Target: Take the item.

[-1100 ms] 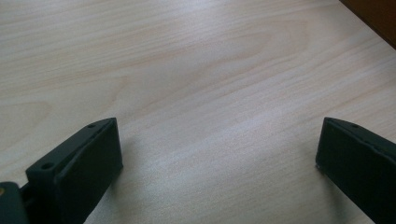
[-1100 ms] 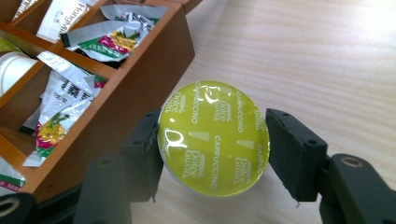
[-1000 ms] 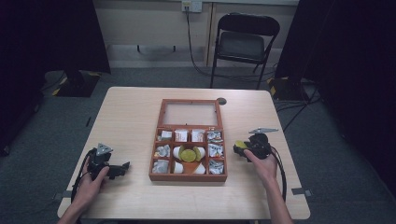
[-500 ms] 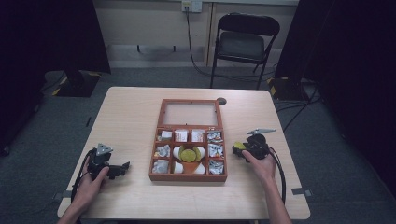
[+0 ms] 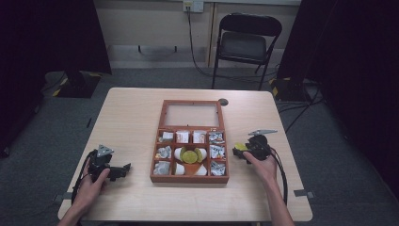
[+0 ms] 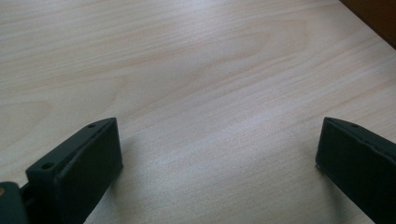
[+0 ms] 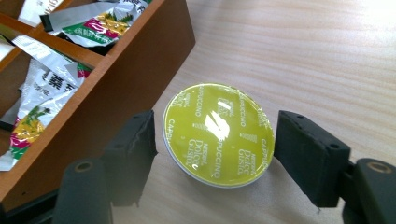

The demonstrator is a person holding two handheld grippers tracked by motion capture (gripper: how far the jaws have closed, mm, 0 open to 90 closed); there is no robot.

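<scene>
One yellow coffee pod [image 7: 217, 134] lies on the desk [image 7: 303, 56] between the jaws of the right hand-held gripper [image 7: 215, 154], which have just been opening and stand clear of it. Just left of that gripper is the wooden box [image 7: 116, 88]. Off on bare desk, the left hand-held gripper [image 6: 217, 163] gapes wide, holding nothing.

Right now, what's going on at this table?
A person sits at a light wooden table holding a gripper in each hand. The right gripper has just been opening around a round yellow-green foil-topped coffee capsule that sits on the table beside the compartmented wooden box of sachets; small gaps show between jaws and capsule. The left gripper rests open on bare wood, holding nothing.
</scene>
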